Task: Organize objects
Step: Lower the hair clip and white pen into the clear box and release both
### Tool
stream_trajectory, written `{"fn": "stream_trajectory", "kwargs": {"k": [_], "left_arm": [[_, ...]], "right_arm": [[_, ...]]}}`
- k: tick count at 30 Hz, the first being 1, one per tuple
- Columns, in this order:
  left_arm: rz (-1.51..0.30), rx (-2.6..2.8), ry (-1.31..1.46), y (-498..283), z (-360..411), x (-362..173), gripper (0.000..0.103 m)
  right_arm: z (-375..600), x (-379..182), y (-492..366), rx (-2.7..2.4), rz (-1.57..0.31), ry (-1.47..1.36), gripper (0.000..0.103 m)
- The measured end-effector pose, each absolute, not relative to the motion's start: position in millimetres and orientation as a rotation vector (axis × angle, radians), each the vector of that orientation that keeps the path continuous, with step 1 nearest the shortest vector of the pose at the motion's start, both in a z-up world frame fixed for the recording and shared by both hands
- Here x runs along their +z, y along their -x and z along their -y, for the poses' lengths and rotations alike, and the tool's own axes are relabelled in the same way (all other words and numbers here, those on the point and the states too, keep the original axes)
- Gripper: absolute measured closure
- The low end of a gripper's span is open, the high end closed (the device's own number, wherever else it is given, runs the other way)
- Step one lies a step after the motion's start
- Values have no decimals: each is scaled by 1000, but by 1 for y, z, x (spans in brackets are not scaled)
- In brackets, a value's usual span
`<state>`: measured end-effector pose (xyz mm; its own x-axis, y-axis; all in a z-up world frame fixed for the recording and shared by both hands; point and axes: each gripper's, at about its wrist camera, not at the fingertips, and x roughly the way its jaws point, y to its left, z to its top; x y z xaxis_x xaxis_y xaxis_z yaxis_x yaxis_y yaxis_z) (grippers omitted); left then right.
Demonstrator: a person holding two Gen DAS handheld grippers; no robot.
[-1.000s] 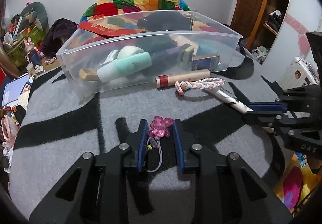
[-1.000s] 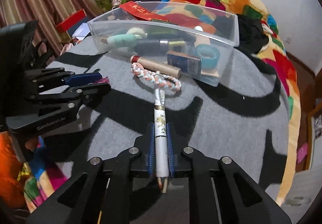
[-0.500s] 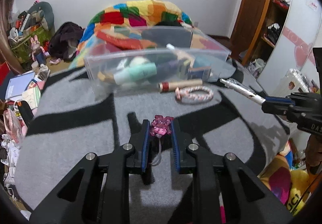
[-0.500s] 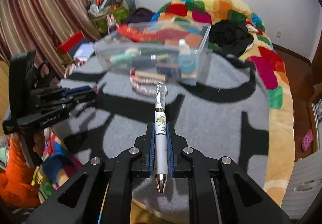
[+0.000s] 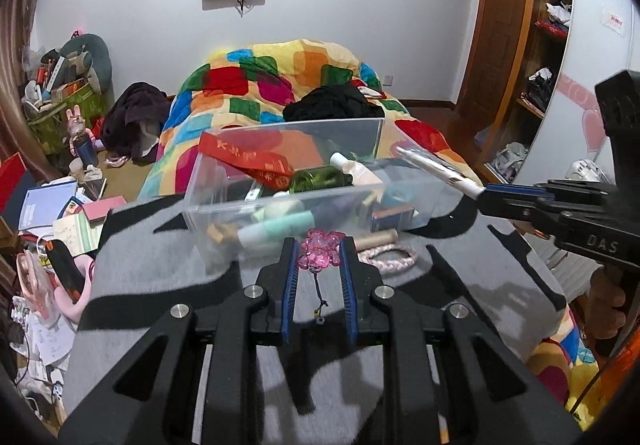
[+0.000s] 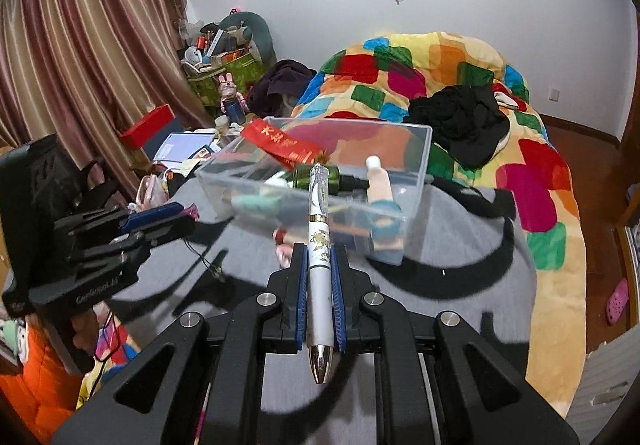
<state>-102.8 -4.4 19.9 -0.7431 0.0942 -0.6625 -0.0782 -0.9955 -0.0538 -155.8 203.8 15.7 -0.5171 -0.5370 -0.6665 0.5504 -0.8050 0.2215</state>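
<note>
Clear bin [image 5: 280,205] sits ahead of you on the grey blanket [image 5: 160,285], already crowded: red ribbon [image 5: 248,159], green bottle [image 5: 320,179], mint tube [image 5: 276,229]. Cardboard tube [image 5: 380,237] and braided cord loop [image 5: 388,259] lie just in front of its near wall. Your left gripper [image 5: 319,257] is clamped on the pink flower charm [image 5: 320,251], string hanging down between the fingers. Your right gripper [image 6: 319,269] is clamped on the white pen [image 6: 319,261]; long axis runs along the fingers, clip end toward the bin, metal tip back toward the camera. Both held above the blanket, short of the bin.
</note>
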Motion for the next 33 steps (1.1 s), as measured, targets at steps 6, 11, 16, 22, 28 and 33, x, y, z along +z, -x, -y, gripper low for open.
{"fn": "stream_trajectory", "kwargs": {"k": [6, 11, 16, 22, 28, 33], "left_arm": [[67, 2864, 1054, 122, 13, 33, 83], [103, 2886, 1031, 140, 23, 44, 83], [135, 2893, 1093, 168, 33, 38, 83], [210, 2838, 1222, 197, 43, 12, 83], [261, 2795, 1298, 205, 49, 0, 83], [251, 2801, 1278, 199, 48, 7, 82]], "right_arm": [[-189, 15, 183, -2295, 12, -1021, 93], [-177, 12, 205, -2304, 37, -1050, 93], [-169, 7, 228, -2321, 39, -1082, 93], [-162, -10, 253, -2318, 41, -1166, 93], [-154, -21, 258, -2307, -7, -1203, 93], [-153, -17, 249, -2303, -37, -1184, 91]]}}
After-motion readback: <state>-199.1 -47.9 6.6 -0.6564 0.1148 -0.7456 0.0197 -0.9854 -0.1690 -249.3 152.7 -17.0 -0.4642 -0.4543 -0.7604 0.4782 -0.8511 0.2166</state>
